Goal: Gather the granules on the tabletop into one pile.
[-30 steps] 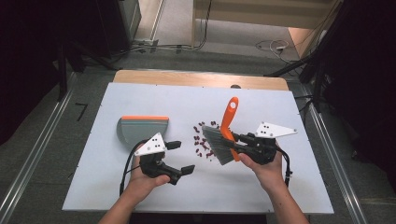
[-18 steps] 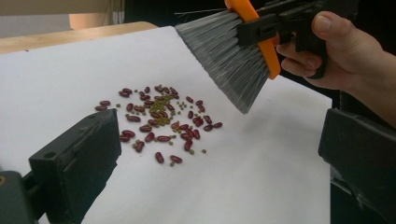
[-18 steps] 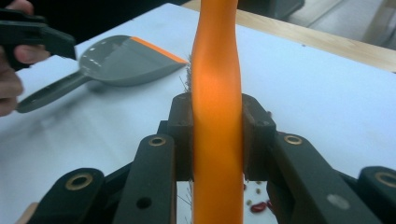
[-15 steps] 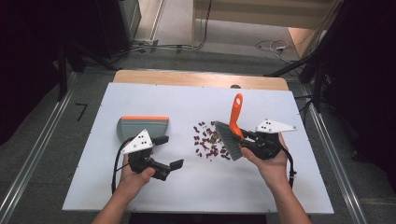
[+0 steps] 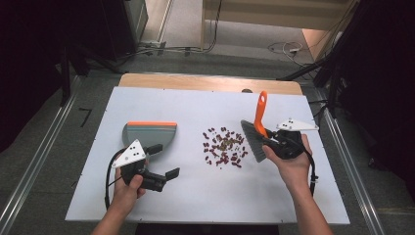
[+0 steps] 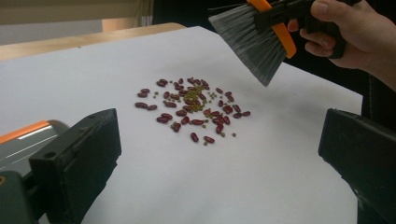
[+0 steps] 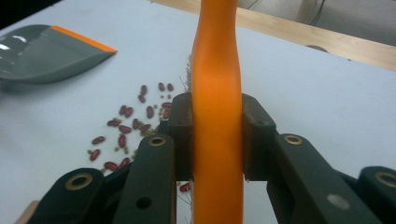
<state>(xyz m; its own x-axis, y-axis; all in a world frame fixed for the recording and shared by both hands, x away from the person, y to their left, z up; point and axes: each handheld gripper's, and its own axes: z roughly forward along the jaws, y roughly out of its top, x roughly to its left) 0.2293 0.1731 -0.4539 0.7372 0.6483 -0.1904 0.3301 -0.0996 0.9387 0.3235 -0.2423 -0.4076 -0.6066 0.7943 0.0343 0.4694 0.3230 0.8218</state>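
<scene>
Orange-handled brush [image 5: 259,128] is sitting clamped in the right gripper [image 5: 278,145], beside the beans [image 5: 223,147]; left gripper [image 5: 161,166] is gaping, empty (dustpan [image 5: 149,134] unheld). Risk: sweeping is likely scattering beans past a loose dustpan.

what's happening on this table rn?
A person is set up to sweep spilled beans on the white table. The right gripper is shut on the orange handle of a brush, whose grey bristles hang just right of the pile, off the table. The left gripper is open and holds nothing, near the grey dustpan lying left of the beans. No beans are in the pan.
</scene>
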